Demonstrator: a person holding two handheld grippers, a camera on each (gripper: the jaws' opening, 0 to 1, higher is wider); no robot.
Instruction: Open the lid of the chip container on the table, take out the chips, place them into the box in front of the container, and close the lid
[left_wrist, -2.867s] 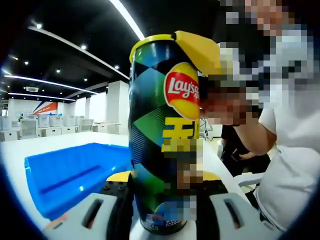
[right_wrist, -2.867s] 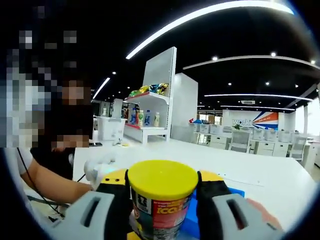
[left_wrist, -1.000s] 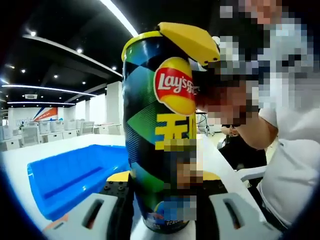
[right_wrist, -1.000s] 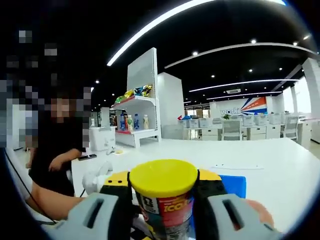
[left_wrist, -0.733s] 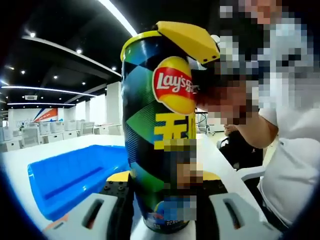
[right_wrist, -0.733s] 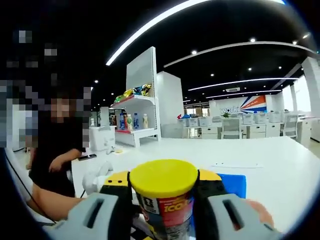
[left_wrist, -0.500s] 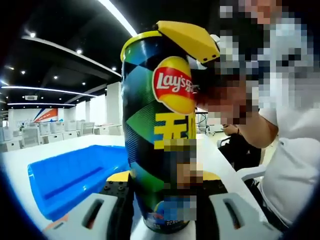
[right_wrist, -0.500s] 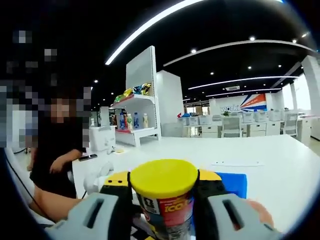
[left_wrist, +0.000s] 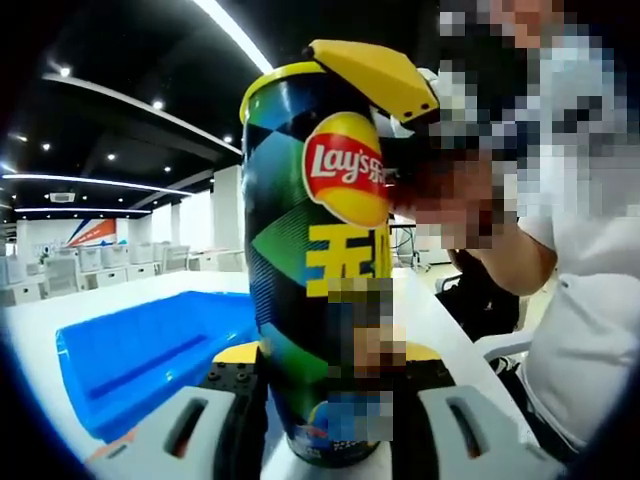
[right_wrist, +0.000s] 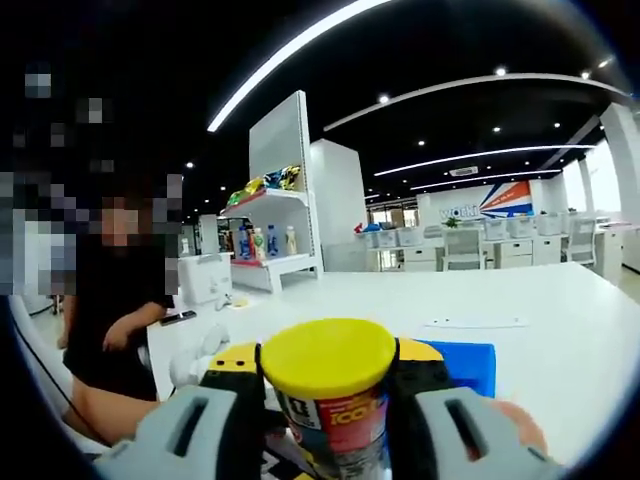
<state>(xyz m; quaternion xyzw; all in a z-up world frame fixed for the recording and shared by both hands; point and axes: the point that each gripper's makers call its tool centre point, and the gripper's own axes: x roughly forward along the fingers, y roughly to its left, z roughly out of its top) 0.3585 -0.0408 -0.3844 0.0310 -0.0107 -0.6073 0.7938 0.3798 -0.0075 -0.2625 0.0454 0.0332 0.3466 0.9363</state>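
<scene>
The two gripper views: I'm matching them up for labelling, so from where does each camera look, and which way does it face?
Left gripper view: rides low on the left gripper, looking up the chip container held between its jaws; the blue box lies beyond, and the right gripper's yellow jaw is at the lid.
Right gripper view: rides on the right gripper, level with the yellow lid between its jaws, facing across the white table.
Shared: container, blue box.
</scene>
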